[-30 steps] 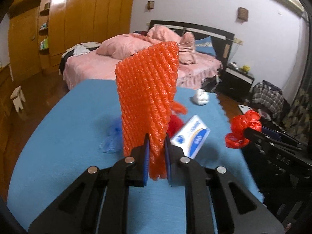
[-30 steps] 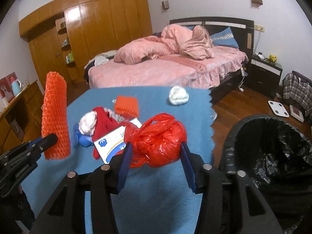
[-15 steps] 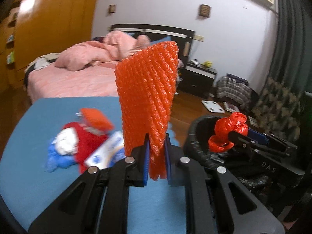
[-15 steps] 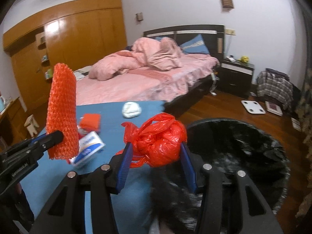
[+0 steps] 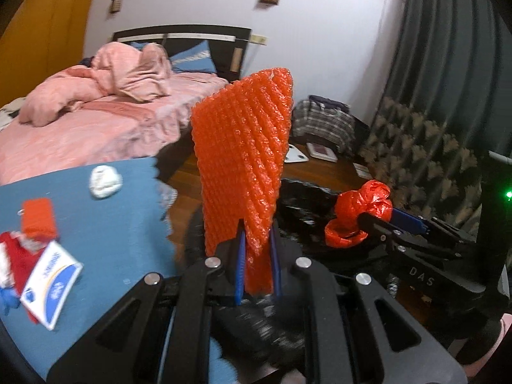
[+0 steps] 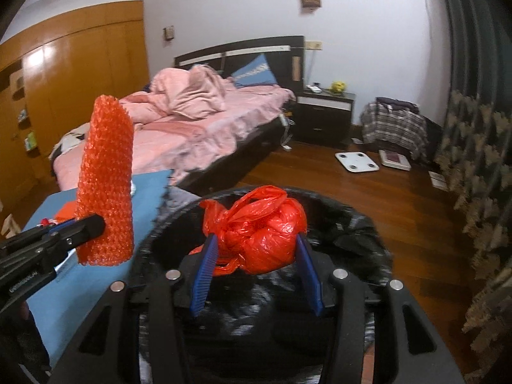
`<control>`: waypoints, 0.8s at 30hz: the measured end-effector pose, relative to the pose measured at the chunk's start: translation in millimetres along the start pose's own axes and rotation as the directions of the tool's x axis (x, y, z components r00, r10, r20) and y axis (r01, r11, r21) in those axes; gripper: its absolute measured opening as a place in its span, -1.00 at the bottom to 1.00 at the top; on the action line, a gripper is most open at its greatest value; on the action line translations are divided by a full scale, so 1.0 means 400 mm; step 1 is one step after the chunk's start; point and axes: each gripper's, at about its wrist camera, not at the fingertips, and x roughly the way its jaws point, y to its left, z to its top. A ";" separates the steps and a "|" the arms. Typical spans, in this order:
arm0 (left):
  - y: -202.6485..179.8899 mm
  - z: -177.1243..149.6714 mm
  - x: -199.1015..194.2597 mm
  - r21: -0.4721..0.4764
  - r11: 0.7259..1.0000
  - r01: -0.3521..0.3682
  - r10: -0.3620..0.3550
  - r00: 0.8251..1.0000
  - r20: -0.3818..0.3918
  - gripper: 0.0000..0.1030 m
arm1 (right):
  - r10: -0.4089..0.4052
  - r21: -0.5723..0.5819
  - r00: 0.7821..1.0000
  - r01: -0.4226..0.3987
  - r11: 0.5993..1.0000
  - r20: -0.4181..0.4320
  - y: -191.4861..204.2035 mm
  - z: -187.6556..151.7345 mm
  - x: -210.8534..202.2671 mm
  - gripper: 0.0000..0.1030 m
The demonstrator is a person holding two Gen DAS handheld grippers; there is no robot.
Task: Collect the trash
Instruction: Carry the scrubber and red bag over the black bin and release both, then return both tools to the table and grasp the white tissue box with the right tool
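While we count the trash, we find two pieces held and four loose on the blue bench point(image 5: 105, 224): one white wad point(image 5: 105, 181), one orange block point(image 5: 37, 219), one blue-and-white pack point(image 5: 51, 288), one red bundle point(image 5: 14, 257). Our left claw point(image 5: 257, 260) pinches one orange foam net point(image 5: 244, 163) nearly closed. Our right claw point(image 6: 256, 270), half spread, grips one red plastic bag point(image 6: 260, 232) over the black-lined bin point(image 6: 348, 220), at three o'clock from the bench.

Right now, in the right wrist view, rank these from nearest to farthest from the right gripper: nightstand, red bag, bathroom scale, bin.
1. Red bag, between the fingers of the right gripper.
2. Bin, directly below.
3. Bathroom scale, on the floor, right.
4. Nightstand, at the far wall.
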 end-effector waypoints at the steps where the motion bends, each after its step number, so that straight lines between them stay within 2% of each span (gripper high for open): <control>1: -0.010 0.003 0.011 0.004 1.000 0.011 -0.011 1.000 -0.003 -0.75 | -0.008 0.003 1.000 0.008 1.000 -0.001 -0.011 -0.001 0.001 -0.05; 4: -0.033 0.009 0.045 0.017 0.999 0.047 -0.047 0.999 -0.020 -0.70 | -0.032 0.017 0.999 0.032 0.999 -0.006 -0.047 -0.005 0.006 -0.02; 5: -0.038 0.010 0.052 0.014 0.998 0.059 -0.059 0.998 -0.027 -0.54 | -0.039 0.023 0.999 0.040 0.999 -0.007 -0.058 -0.006 0.008 -0.02; 6: -0.045 0.010 0.067 0.011 0.997 0.076 -0.076 0.996 -0.039 -0.29 | -0.043 0.027 0.999 0.044 0.999 -0.010 -0.061 -0.005 0.011 0.01; 10: -0.040 0.000 0.069 0.007 0.997 0.082 -0.082 0.996 -0.039 -0.01 | -0.069 0.040 0.998 0.070 0.997 -0.006 -0.085 -0.019 0.009 0.38; 12: -0.026 0.001 0.058 0.005 0.998 0.062 -0.062 0.998 -0.027 0.18 | -0.078 0.044 0.997 0.078 0.996 -0.003 -0.090 -0.020 0.011 0.55; 14: -0.009 0.001 0.040 0.005 0.999 0.037 -0.036 0.999 -0.012 0.31 | -0.082 0.051 0.997 0.082 0.995 0.002 -0.089 -0.022 0.007 0.83; 15: 0.005 0.000 0.020 0.005 1.000 0.010 -0.010 1.000 0.001 0.40 | -0.079 0.054 0.997 0.079 0.995 0.009 -0.086 -0.021 0.002 0.88; 20: 0.082 -0.010 -0.056 -0.025 0.997 -0.079 0.080 0.996 0.044 0.63 | -0.034 0.052 0.999 0.033 0.998 0.017 -0.033 -0.017 -0.006 0.88; 24: 0.155 -0.026 -0.140 -0.019 0.981 -0.192 0.193 0.978 0.082 0.68 | 0.013 0.023 1.000 -0.014 1.000 0.021 0.046 -0.018 -0.009 0.88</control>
